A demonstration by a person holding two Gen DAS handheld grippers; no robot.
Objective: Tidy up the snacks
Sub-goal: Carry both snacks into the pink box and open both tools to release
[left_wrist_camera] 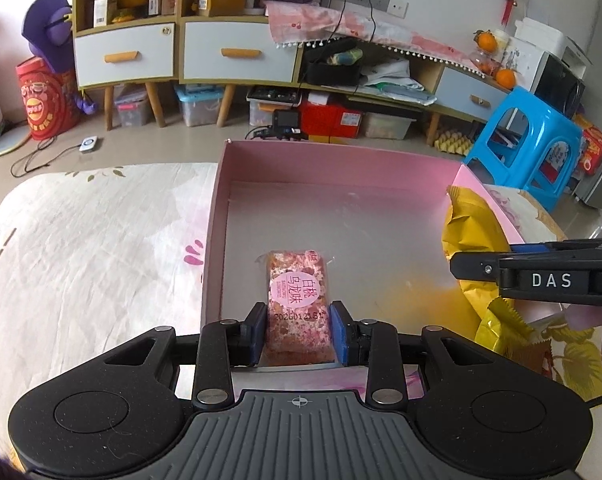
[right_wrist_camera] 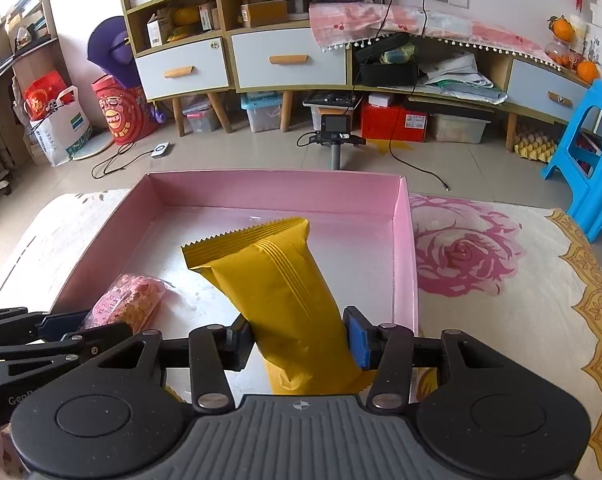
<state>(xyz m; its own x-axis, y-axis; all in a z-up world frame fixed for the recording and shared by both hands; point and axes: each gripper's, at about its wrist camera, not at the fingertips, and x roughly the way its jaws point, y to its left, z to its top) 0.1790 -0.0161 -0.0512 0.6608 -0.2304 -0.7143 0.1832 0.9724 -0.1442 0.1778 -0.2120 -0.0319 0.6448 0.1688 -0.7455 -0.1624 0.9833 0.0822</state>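
A shallow pink box (left_wrist_camera: 341, 162) lies on the flowered cloth. My left gripper (left_wrist_camera: 299, 330) is shut on a pink snack bar (left_wrist_camera: 297, 296) with a round pink label, holding it low over the box's near left floor. At the right edge my right gripper (left_wrist_camera: 541, 280) reaches in sideways with a yellow packet (left_wrist_camera: 469, 232). In the right wrist view my right gripper (right_wrist_camera: 299, 340) is shut on the lower part of that yellow packet (right_wrist_camera: 277, 276), which tilts up over the box (right_wrist_camera: 277, 192). The pink snack bar (right_wrist_camera: 129, 300) and left gripper (right_wrist_camera: 53, 332) show at lower left.
The table's cloth (right_wrist_camera: 481, 248) has a large pink rose print to the right of the box. A blue plastic stool (left_wrist_camera: 529, 144) stands past the table's right side. Behind are a low cabinet with drawers (right_wrist_camera: 289, 60), storage bins and a small camera on a stand (right_wrist_camera: 335, 126).
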